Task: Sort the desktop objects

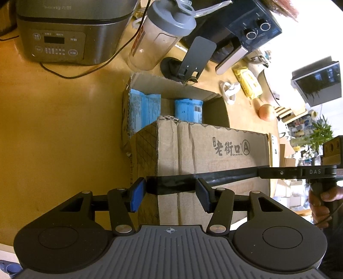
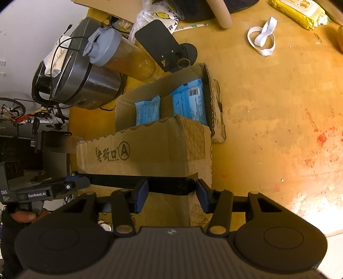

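A long flat black object (image 1: pixel 231 175) (image 2: pixel 120 179) hangs level in front of an open cardboard box (image 1: pixel 214 146) (image 2: pixel 150 150). My left gripper (image 1: pixel 169 191) is shut on one end of it, blue pads pressing its sides. My right gripper (image 2: pixel 171 193) is shut on the other end. Each gripper also shows in the other's view, the right one (image 1: pixel 317 171) at the far right and the left one (image 2: pixel 42 191) at the far left, a hand on each handle. Two blue packs (image 1: pixel 145 107) (image 2: pixel 190 103) stand inside the box.
Behind the box on the wooden table (image 1: pixel 53 128) stand a rice cooker (image 1: pixel 60 38), a shaker bottle (image 1: pixel 158 40) and a black phone stand (image 1: pixel 193 58). A white strap (image 2: pixel 261 38), a yellow wipes pack (image 2: pixel 295 10) and an onion (image 1: pixel 267 112) lie to the right.
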### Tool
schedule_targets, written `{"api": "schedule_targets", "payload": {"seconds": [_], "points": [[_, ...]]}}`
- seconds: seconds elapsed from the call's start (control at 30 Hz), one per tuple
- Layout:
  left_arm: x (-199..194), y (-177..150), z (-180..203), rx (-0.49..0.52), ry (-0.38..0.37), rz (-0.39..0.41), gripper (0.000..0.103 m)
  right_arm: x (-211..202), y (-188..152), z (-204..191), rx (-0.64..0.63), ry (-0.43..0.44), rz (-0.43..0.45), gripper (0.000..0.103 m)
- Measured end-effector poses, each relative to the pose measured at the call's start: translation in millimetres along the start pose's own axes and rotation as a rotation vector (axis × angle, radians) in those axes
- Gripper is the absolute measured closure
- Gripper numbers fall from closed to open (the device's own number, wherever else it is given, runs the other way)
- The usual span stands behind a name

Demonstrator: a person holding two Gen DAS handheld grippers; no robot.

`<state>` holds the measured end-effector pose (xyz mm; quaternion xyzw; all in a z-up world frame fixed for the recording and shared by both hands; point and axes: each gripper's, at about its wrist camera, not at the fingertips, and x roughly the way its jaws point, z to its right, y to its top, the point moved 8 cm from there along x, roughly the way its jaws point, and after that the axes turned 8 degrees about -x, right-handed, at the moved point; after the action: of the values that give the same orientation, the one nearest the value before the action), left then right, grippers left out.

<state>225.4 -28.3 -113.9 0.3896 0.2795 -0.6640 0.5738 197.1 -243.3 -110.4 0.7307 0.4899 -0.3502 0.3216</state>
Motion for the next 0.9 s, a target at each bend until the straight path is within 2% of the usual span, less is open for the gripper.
{"api": "schedule_targets", "payload": {"seconds": [0.9], "points": [[0, 54, 8, -0.003, 0.007, 0.021, 0.053, 1, 53, -3, 0.006, -0.008, 0.018, 0.057]]}}
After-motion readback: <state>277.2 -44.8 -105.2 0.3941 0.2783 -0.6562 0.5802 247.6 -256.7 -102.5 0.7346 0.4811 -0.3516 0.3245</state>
